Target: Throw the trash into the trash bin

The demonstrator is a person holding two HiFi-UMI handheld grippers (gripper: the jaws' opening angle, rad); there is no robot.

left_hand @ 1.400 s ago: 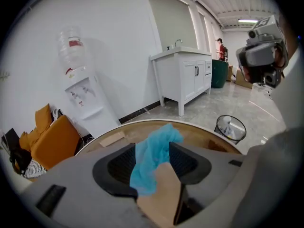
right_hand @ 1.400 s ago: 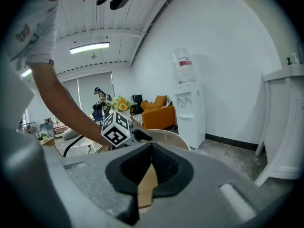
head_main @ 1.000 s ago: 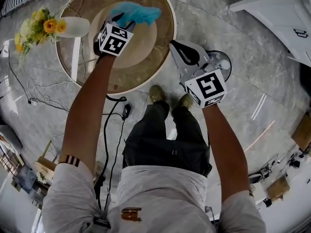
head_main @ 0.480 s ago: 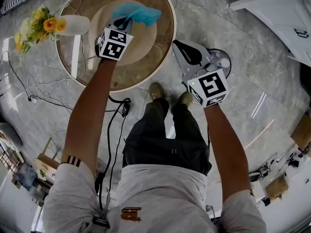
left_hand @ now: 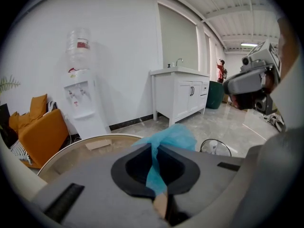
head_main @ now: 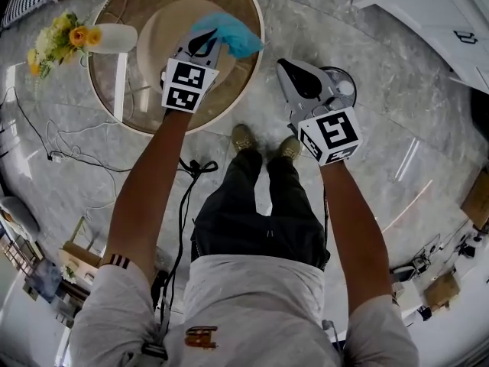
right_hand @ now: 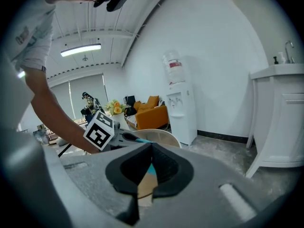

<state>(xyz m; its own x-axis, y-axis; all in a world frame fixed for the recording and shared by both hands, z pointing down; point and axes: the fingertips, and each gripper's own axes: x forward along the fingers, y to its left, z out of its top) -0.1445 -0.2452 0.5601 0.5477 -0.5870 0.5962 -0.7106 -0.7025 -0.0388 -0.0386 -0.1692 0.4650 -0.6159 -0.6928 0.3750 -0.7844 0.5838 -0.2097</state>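
Blue crumpled trash (head_main: 231, 37) hangs from the left gripper (head_main: 203, 46), whose jaws are clamped tight on a fold of it. It is held above the right side of the round glass table (head_main: 114, 117). The right gripper (head_main: 293, 73) has its jaws pressed together, nothing between them. It is above the wire bin (head_main: 350, 76) on the floor, just right of the table.

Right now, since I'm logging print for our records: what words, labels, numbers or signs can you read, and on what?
Red label on the water bottle: too blurred to read.
Emblem on the person's shirt: too small to read.
Left cube, right cube: black square marker patterns, no letters.
No word or number can be read anywhere.
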